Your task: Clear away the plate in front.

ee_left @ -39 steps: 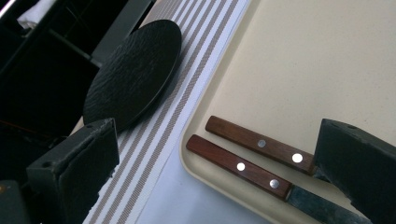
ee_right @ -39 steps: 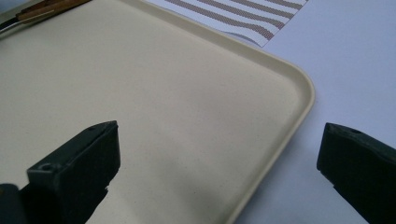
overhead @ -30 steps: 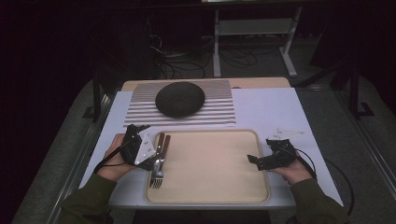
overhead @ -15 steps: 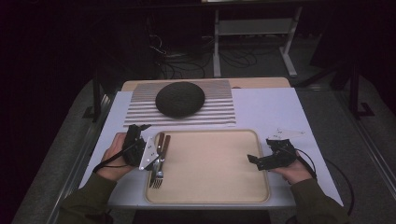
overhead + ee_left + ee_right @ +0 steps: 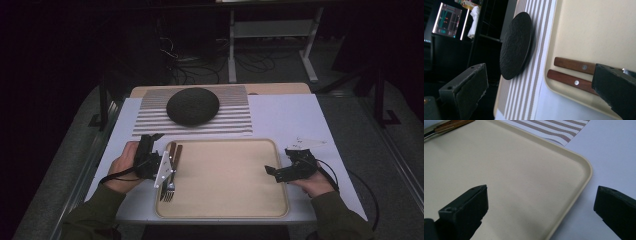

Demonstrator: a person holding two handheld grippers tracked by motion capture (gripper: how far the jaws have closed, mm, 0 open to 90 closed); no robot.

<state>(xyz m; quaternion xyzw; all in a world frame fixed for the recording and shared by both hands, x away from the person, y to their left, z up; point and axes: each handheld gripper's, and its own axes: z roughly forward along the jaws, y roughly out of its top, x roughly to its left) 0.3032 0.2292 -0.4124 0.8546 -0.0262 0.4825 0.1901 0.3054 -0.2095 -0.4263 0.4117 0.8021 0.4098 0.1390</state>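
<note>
At the left edge of the beige tray (image 5: 225,175), two wooden-handled utensils (image 5: 171,167) lie side by side, handles pointing far, a fork's tines at the near end. Just beside them hangs the left gripper (image 5: 156,162), its fingers (image 5: 466,87) spread wide, one over the handles, neither touching them. Right gripper (image 5: 280,172) sits at the tray's right rim, fingers (image 5: 466,205) spread, straddling the rim. Farther off, a dark round plate (image 5: 193,106) rests on a striped mat (image 5: 230,117) on the counter (image 5: 295,115).

Two utensils (image 5: 170,170) lie at the tray's (image 5: 230,205) left edge, plate (image 5: 192,106) behind.
</note>
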